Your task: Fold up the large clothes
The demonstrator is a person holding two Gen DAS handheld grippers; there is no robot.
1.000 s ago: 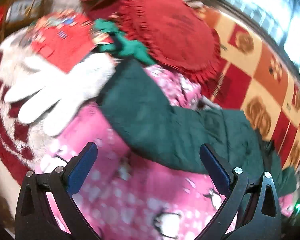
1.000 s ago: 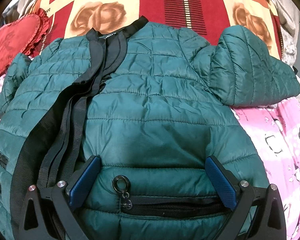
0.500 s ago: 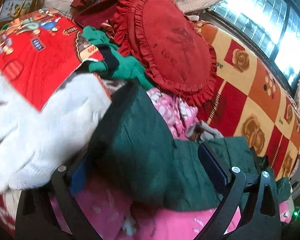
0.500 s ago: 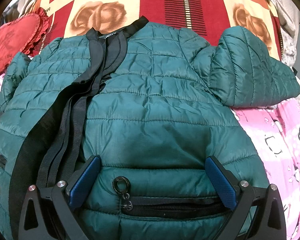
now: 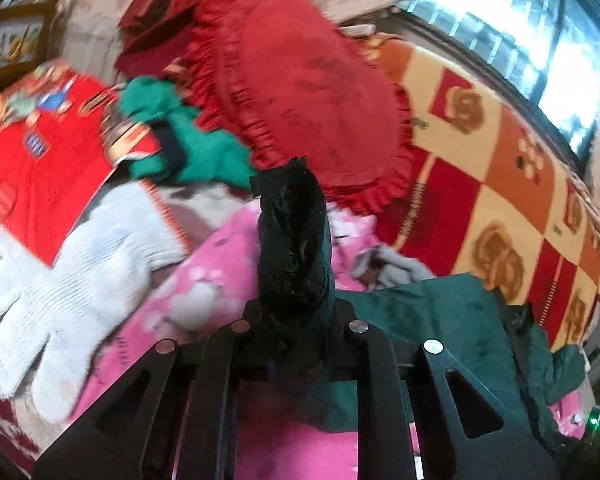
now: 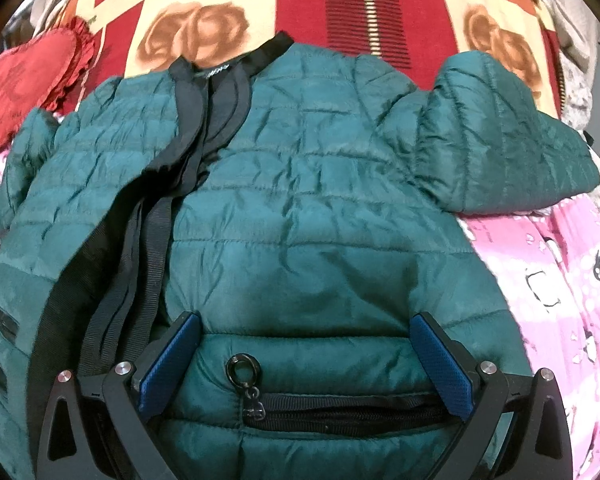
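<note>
A dark green quilted jacket [image 6: 320, 200] lies front up on the bed, with black zipper trim and a zipped pocket [image 6: 340, 412] near me. My right gripper [image 6: 304, 364] is open and rests on the jacket's lower front, its blue pads either side of the pocket. My left gripper [image 5: 296, 312] is shut on the jacket's left sleeve cuff [image 5: 292, 240], which sticks up bunched between the jaws. The sleeve [image 5: 440, 320] trails off to the right. A white-gloved hand [image 5: 68, 280] lies just left of the cuff.
A pink penguin-print sheet [image 5: 204, 288] and a red-and-cream checked blanket [image 5: 500, 184] cover the bed. A red frilled cushion [image 5: 300, 92] and a bright green garment [image 5: 188, 148] lie beyond the cuff. A window [image 5: 540, 40] is at the far right.
My left gripper has closed on the sleeve cuff, which the gloved hand had fed between the jaws. The gloved hand has drawn back to the left. The right gripper has not moved.
</note>
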